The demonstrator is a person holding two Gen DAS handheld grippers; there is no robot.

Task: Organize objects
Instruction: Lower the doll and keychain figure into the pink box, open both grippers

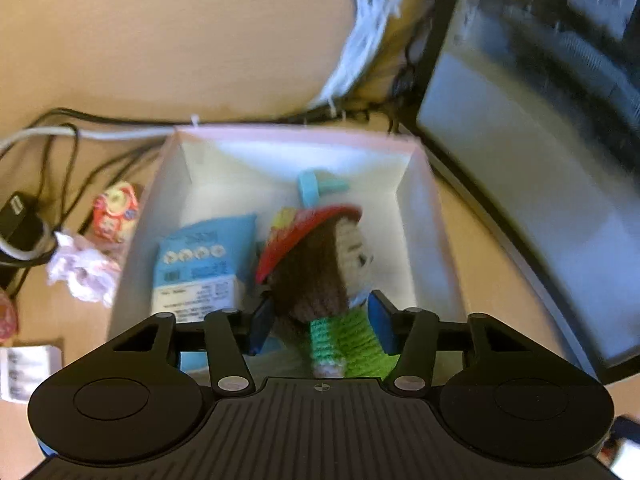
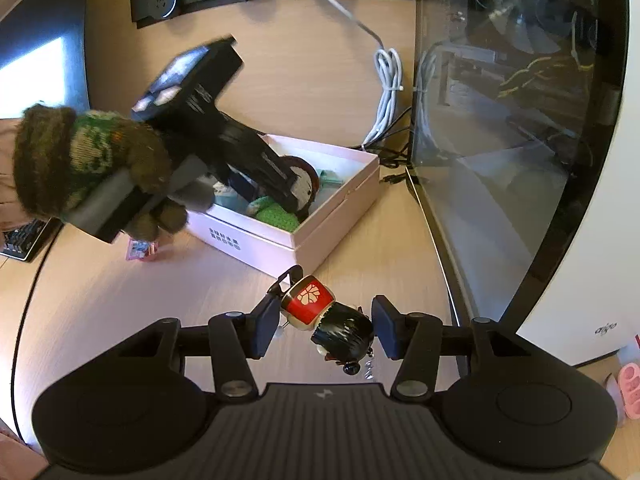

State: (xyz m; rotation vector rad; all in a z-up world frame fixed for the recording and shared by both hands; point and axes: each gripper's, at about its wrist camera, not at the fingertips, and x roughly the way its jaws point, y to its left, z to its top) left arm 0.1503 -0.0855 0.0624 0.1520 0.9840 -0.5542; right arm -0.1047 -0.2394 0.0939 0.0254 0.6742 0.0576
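My left gripper [image 1: 320, 320] is inside the pale pink box [image 1: 420, 200] with its jaws around a crocheted doll [image 1: 320, 272] that has a red hat, brown hair and a green body. A blue packet [image 1: 200, 264] and a light blue plastic piece [image 1: 316, 188] lie in the box. In the right wrist view my right gripper [image 2: 326, 322] holds a small figurine [image 2: 328, 316] with a red body and black hair above the desk, just in front of the box [image 2: 332, 220]. The left gripper [image 2: 240, 152] shows there, reaching into the box, held by a gloved hand.
A glass-sided computer case [image 2: 500, 120] stands right of the box. White and black cables [image 1: 360, 40] run behind it. A red toy [image 1: 116, 212], crumpled paper [image 1: 80, 268] and a small pink packet [image 2: 140, 250] lie left of the box. A keyboard [image 2: 20, 240] is far left.
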